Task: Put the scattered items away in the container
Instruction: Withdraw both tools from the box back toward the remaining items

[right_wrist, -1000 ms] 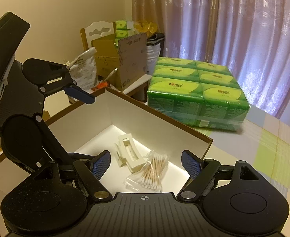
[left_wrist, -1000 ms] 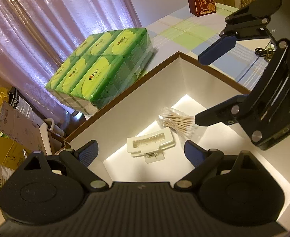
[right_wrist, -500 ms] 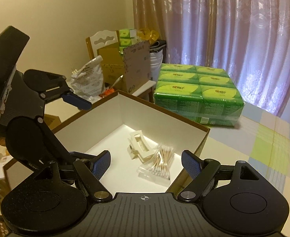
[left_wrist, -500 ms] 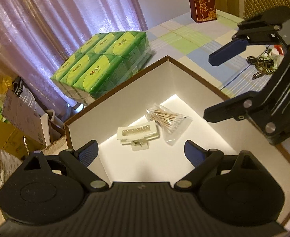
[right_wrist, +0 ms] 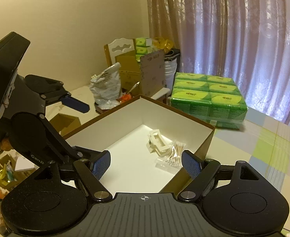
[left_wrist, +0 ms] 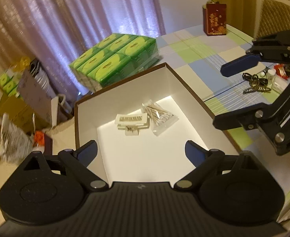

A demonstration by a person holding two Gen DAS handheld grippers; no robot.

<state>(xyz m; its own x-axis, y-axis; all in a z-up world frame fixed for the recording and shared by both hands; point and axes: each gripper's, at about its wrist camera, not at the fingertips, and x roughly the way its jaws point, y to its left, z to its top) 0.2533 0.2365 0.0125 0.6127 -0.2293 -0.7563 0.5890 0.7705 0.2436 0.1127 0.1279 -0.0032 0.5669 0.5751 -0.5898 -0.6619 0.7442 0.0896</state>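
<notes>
Container (left_wrist: 186, 90) on my surface (left_wrist: 194, 55) holds a hair clip (left_wrist: 132, 120) and cotton swabs (left_wrist: 160, 116); dark clip (left_wrist: 256, 86) and small bottles (left_wrist: 270, 77) remain outside. Both grippers' fingers spread, empty.

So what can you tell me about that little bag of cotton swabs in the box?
The small clear plastic bag of cotton swabs lies flat on the white floor of the brown-edged open cardboard box, near its far corner. It looks like thin, crinkled film, and whether it is sealed cannot be seen. Inside are wooden-looking sticks with white tips, bunched roughly parallel. One edge lies against the cream plastic hair claw clip beside it. Nothing grips it: both pairs of jaws are apart and empty.
</notes>
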